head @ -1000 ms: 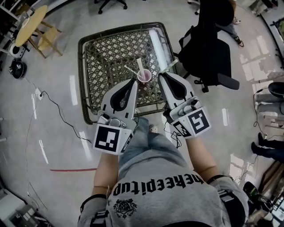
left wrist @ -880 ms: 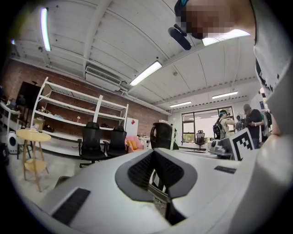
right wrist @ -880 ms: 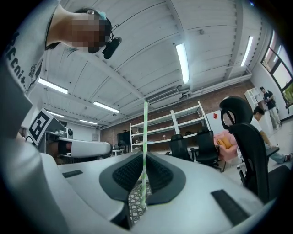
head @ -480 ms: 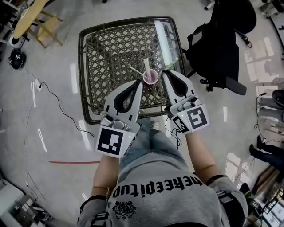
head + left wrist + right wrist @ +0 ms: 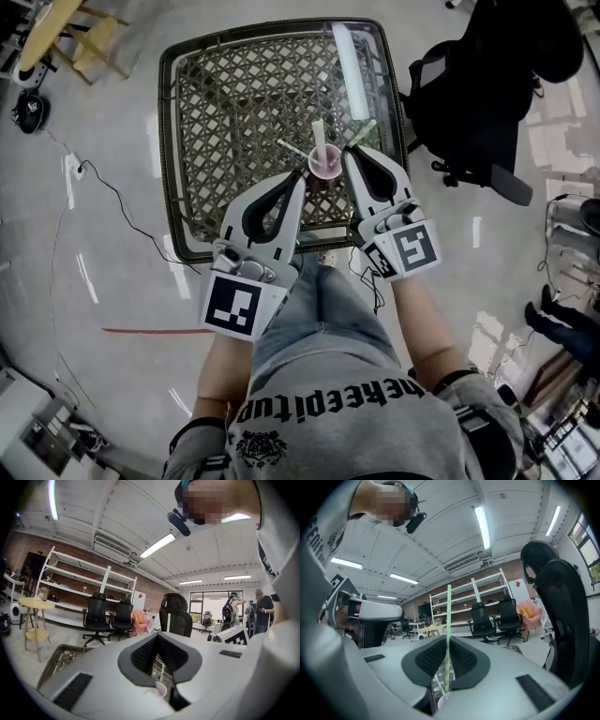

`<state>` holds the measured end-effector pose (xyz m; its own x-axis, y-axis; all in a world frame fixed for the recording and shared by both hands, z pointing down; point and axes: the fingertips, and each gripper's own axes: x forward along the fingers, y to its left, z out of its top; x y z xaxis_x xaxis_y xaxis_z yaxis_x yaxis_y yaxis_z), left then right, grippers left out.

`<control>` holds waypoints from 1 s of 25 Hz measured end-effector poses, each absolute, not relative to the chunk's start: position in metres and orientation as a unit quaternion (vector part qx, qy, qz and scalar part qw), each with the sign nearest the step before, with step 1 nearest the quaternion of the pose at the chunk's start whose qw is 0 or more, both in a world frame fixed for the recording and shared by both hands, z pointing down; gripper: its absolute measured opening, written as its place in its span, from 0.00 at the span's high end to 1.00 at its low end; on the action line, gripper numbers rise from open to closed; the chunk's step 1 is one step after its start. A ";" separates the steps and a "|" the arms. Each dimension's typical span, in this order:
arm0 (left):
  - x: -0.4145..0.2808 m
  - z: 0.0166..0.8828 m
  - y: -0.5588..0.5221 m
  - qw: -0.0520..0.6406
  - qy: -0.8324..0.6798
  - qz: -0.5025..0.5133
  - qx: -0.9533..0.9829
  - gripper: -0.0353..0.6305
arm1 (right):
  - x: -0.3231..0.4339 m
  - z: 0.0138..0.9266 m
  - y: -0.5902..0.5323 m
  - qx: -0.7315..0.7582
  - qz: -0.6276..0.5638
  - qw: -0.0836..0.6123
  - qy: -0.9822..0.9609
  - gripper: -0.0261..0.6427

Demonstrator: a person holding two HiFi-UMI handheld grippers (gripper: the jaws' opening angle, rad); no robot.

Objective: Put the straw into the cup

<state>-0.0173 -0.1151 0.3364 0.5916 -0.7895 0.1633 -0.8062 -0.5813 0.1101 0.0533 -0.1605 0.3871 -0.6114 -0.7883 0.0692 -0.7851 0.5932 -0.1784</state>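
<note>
A small pink cup (image 5: 326,162) stands near the front right of the wicker table (image 5: 169,141). Two pale straws (image 5: 320,141) stick out of it, one leaning left. My right gripper (image 5: 349,153) is just right of the cup, shut on a green straw (image 5: 364,131). In the right gripper view that green straw (image 5: 448,639) stands upright between the jaws, with its lower end at the cup (image 5: 442,701). My left gripper (image 5: 302,178) is at the cup's near left side, its jaws closed with nothing between them. The cup (image 5: 161,691) shows under them in the left gripper view.
A black office chair (image 5: 487,103) stands close to the table's right side. A wooden stool (image 5: 75,28) is at the far left. A cable (image 5: 103,206) runs over the floor left of the table, and a red line (image 5: 150,330) marks the floor nearer me.
Both grippers have come in closer to the cup. The right gripper has carried the green straw nearer the cup's rim. The head view has shifted a little.
</note>
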 end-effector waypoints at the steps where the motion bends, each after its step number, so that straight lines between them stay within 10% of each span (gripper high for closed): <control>1: -0.017 0.337 -0.114 0.088 -0.449 0.048 0.888 0.91 | 0.053 0.388 -0.160 -0.441 -0.097 0.008 0.892 0.89; 25: -0.014 0.387 -0.115 0.113 -0.447 0.051 0.886 0.91 | 0.045 0.477 -0.157 -0.446 -0.113 -0.031 0.887 0.89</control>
